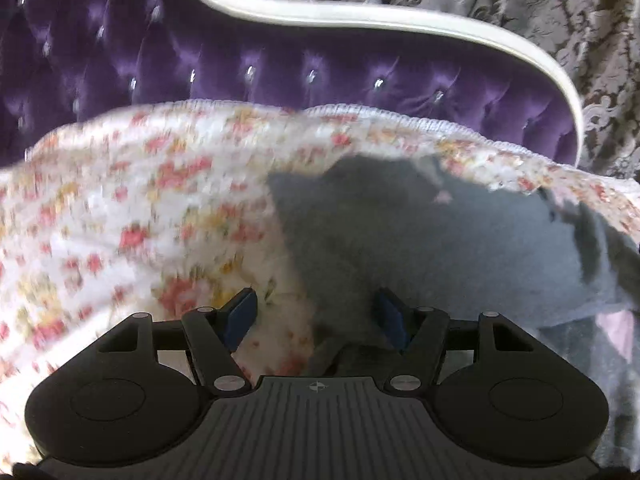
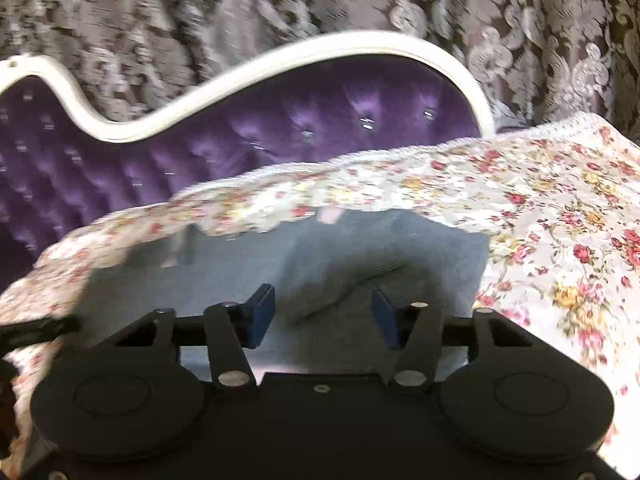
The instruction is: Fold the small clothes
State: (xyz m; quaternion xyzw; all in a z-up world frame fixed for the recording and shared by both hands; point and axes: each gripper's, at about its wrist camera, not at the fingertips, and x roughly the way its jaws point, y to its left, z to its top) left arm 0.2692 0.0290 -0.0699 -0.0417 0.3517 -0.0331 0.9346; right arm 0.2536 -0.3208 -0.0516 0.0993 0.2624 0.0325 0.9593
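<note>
A small grey-blue garment (image 1: 432,240) lies flat on a floral-print cloth (image 1: 120,208). My left gripper (image 1: 316,316) is open and empty, its fingertips low over the garment's left edge where it meets the floral cloth. In the right wrist view the same garment (image 2: 320,256) lies ahead with a crease across it. My right gripper (image 2: 323,316) is open and empty, just above the garment's near part. The garment's near edge is hidden under both grippers.
A purple tufted headboard (image 1: 240,68) with a white curved frame (image 1: 360,16) stands behind the floral cloth (image 2: 560,220); it also shows in the right wrist view (image 2: 200,152). A patterned grey curtain (image 2: 280,8) hangs behind it.
</note>
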